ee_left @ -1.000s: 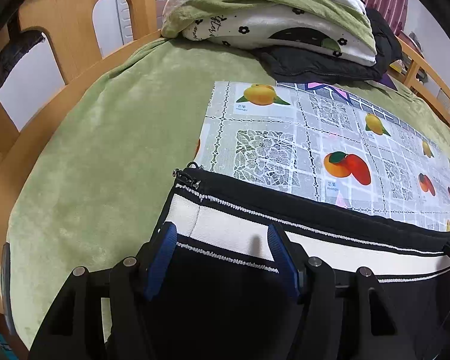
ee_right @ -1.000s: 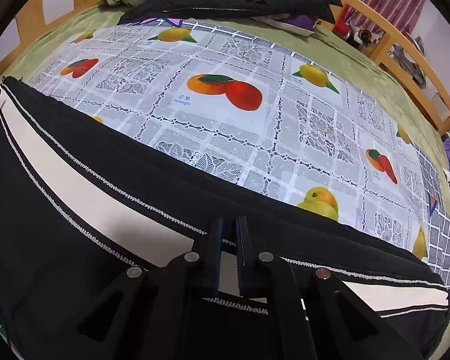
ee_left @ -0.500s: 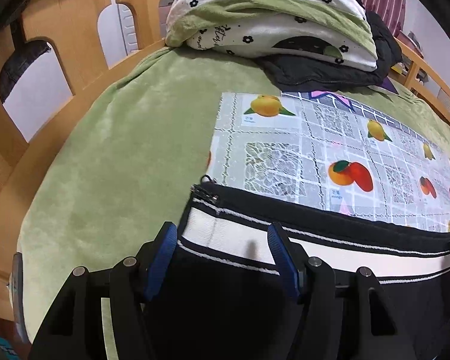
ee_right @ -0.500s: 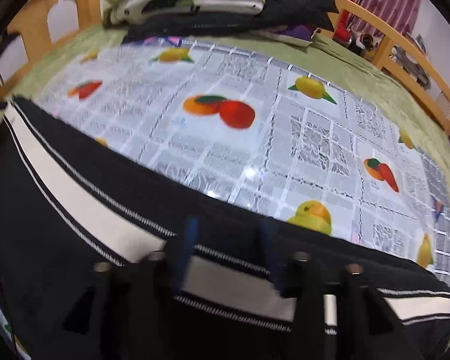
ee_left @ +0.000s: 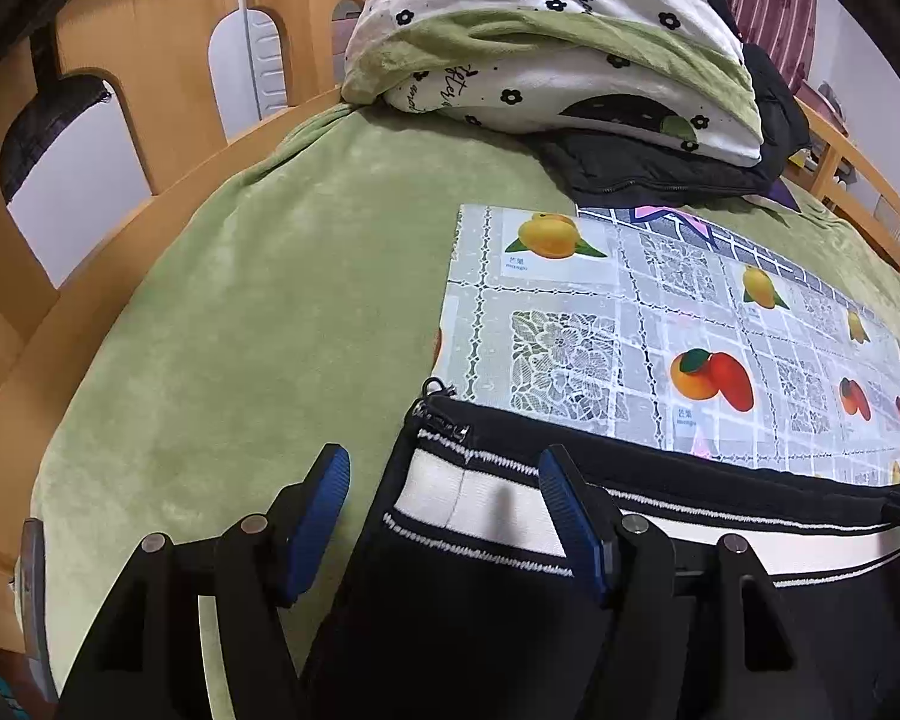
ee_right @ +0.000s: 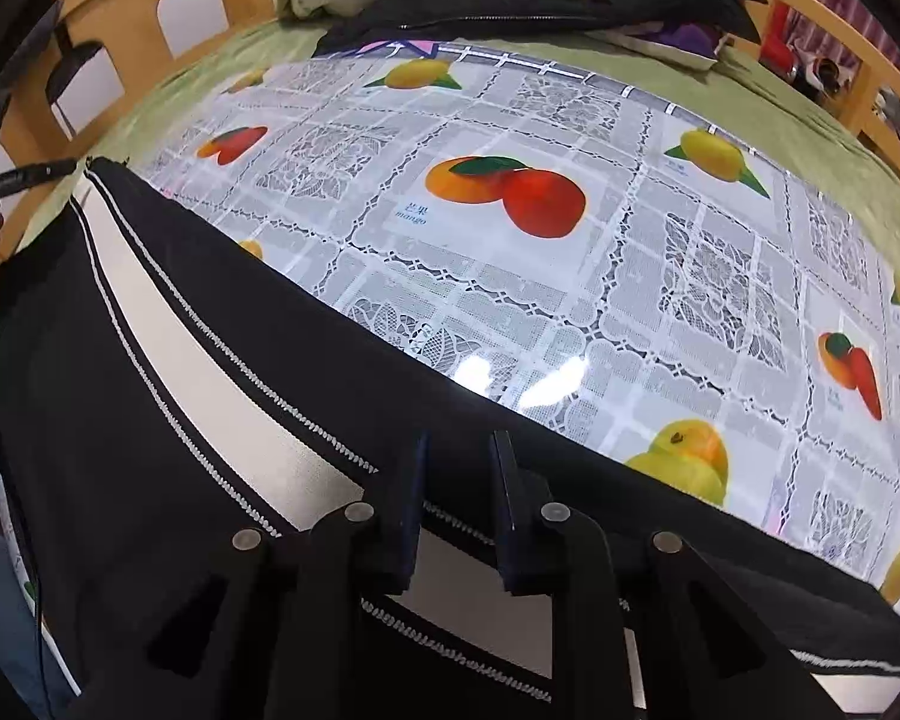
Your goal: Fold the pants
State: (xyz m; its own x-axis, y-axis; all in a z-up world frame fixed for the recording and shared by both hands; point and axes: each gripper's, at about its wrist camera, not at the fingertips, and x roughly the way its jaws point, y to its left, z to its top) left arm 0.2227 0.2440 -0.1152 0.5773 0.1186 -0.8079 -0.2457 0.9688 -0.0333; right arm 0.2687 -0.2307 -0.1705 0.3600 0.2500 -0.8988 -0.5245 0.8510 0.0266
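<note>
Black claw (ee_left: 444, 516) arms, blue ribbed pads (ee_left: 315, 525), silver screws.

Both views evenly and fairly brightly lit, soft light from overhead; shadows faint and short; white glare patches on the glossy fruit-print tablecloth (ee_right: 570, 276) in the right wrist view, just beyond the edge of the black pants (ee_right: 150, 360), whose dark cloth shows little detail; strong fisheye bowing, the wooden bed rail (ee_left: 120, 276) curved, black vignette at all corners; centre sharp in both; slight softness toward the rims; colours saturated.
</note>
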